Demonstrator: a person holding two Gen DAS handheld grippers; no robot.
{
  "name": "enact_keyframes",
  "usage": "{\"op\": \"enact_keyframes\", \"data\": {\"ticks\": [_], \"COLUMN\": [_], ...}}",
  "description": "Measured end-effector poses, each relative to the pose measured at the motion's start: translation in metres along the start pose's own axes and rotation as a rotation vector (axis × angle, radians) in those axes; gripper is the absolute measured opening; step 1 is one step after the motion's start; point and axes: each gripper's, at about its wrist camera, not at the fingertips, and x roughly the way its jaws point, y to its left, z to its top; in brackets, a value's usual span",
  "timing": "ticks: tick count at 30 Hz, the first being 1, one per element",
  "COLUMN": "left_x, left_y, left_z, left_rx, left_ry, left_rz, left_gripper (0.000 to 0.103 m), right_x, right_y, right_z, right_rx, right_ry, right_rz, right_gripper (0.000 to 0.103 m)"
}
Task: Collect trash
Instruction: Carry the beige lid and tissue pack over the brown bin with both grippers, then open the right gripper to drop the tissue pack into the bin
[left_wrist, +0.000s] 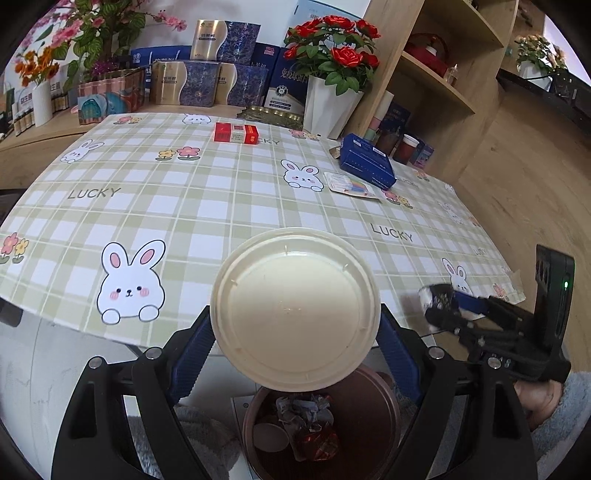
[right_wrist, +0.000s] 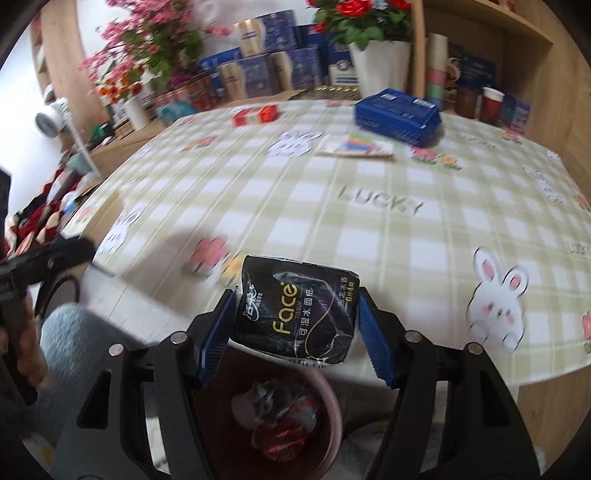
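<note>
My left gripper (left_wrist: 295, 332) is shut on a cream round paper bowl (left_wrist: 295, 310), held over a brown trash bin (left_wrist: 380, 398) that holds crumpled wrappers and a cup. My right gripper (right_wrist: 295, 325) is shut on a black tissue pack (right_wrist: 299, 310) marked "Face", held above the same bin (right_wrist: 328, 402) by the table's near edge. The right gripper also shows at the right of the left wrist view (left_wrist: 439, 302). On the table lie a red box (left_wrist: 236, 133), a blue box (left_wrist: 365, 158) and a flat colourful packet (left_wrist: 351, 184).
The table (left_wrist: 184, 206) has a green checked cloth with rabbits. Boxes, flower pots and a white vase (left_wrist: 328, 107) stand along its far edge. A wooden shelf unit (left_wrist: 436, 74) stands at the right. A grey fluffy rug lies beside the bin.
</note>
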Motion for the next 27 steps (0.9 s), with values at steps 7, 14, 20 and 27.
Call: {"op": "enact_keyframes", "data": {"ticks": [7, 14, 20, 27], "left_x": [-0.021, -0.024, -0.022, -0.023], "left_y": [-0.008, -0.009, -0.004, -0.009], "left_z": [-0.014, -0.033, -0.042, -0.047], "left_rx": [0.008, 0.016, -0.030, -0.014], "left_ry": [-0.018, 0.010, 0.027, 0.030], "left_rz": [0.020, 0.046, 0.047, 0.057], "left_gripper": [0.083, 0.083, 0.083, 0.083], "right_x": [-0.001, 0.026, 0.054, 0.070], "right_y": [0.021, 0.030, 0.026, 0.037], "right_z": [-0.032, -0.061, -0.081, -0.092], "right_rx": [-0.019, -0.018, -0.009, -0.052], "right_ry": [0.045, 0.160, 0.273, 0.329], "right_rz": [0.103, 0.159, 0.155, 0.139], "right_gripper": [0.065, 0.065, 0.066, 0.066]}}
